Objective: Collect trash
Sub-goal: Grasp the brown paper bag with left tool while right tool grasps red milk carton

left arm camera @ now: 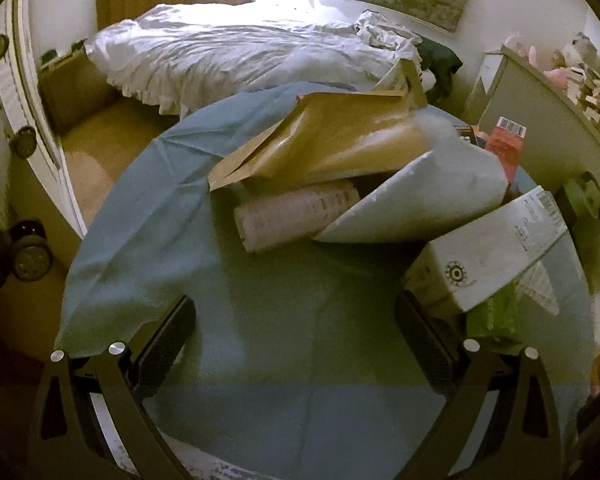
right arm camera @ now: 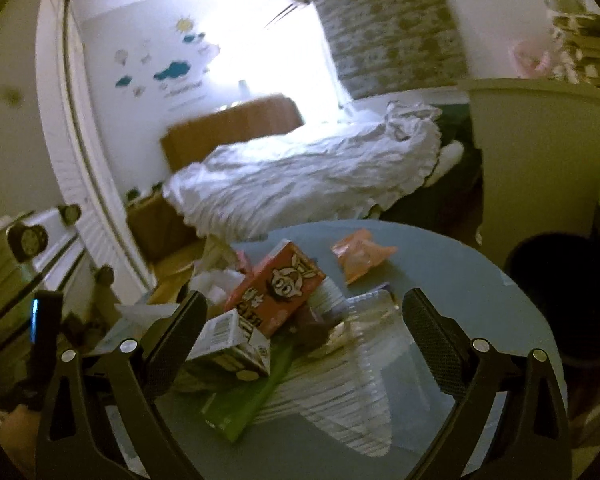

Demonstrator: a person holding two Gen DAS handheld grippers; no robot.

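Note:
A round table under a blue cloth carries a heap of trash. In the left wrist view lie a brown padded envelope, a pale bubble-wrap roll, a grey mailer bag and a white carton. My left gripper hovers open over bare cloth, nothing between its fingers. In the right wrist view a red cartoon box, a white barcode box, a green wrapper, ribbed clear packaging and an orange packet lie on the cloth. My right gripper is open above them.
A bed with white bedding stands behind the table. A grey cabinet with toys on top is at the right. A dark bin sits right of the table. White louvred doors line the left wall.

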